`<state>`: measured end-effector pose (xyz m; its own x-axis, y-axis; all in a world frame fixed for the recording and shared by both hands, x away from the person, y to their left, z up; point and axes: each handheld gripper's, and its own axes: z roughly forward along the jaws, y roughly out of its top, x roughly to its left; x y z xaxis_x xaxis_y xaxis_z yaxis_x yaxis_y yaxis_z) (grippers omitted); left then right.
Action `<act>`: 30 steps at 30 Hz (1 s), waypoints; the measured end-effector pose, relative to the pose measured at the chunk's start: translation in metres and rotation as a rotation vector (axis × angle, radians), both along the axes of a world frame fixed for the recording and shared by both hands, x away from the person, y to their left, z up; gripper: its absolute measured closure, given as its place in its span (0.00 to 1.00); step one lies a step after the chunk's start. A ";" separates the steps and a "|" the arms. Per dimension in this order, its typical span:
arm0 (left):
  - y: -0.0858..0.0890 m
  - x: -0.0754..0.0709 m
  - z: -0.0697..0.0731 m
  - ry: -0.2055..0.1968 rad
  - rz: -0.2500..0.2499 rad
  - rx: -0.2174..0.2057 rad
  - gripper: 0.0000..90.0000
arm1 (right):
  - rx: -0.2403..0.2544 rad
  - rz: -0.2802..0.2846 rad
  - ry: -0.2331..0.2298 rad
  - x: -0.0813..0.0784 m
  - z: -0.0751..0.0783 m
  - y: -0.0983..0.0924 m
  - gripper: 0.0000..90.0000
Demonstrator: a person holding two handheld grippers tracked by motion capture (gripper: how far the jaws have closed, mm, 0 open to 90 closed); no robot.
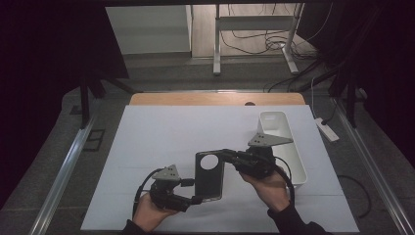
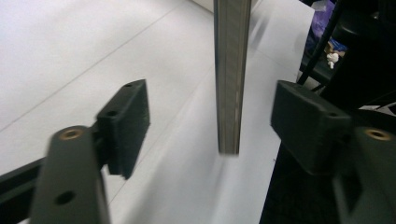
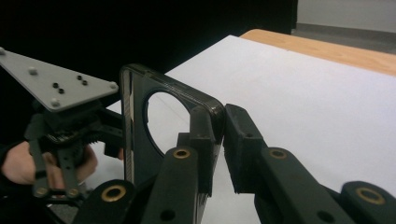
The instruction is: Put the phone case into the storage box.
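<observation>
Case (image 1: 209,175) clamped in right tool (image 1: 226,156), between open left tool (image 1: 195,199) pads.

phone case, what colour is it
The phone case is dark, smoky translucent grey with a round cutout; the right gripper view shows it best.

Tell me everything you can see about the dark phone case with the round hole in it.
The dark, see-through phone case is a thin rectangular shell with rounded corners and a large round camera cutout near its far end; it looks like glossy, smoky plastic. It is held off the white table sheet. The right tongs clamp its edge near the cutout. The left tongs stand open around its near end, pads apart from it, seen edge-on there.
</observation>
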<state>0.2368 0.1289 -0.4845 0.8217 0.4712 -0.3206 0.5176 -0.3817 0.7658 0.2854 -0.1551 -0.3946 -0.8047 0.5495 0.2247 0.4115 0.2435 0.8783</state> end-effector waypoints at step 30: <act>0.065 -0.033 0.000 -0.100 0.185 0.077 0.00 | -0.043 -0.118 -0.112 0.013 0.031 -0.039 0.91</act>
<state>0.2041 0.1942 -0.4847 0.7450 0.6367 -0.1988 0.5071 -0.3470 0.7889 0.2987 -0.1943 -0.3633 -0.7526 0.6490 0.1116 0.3396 0.2374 0.9101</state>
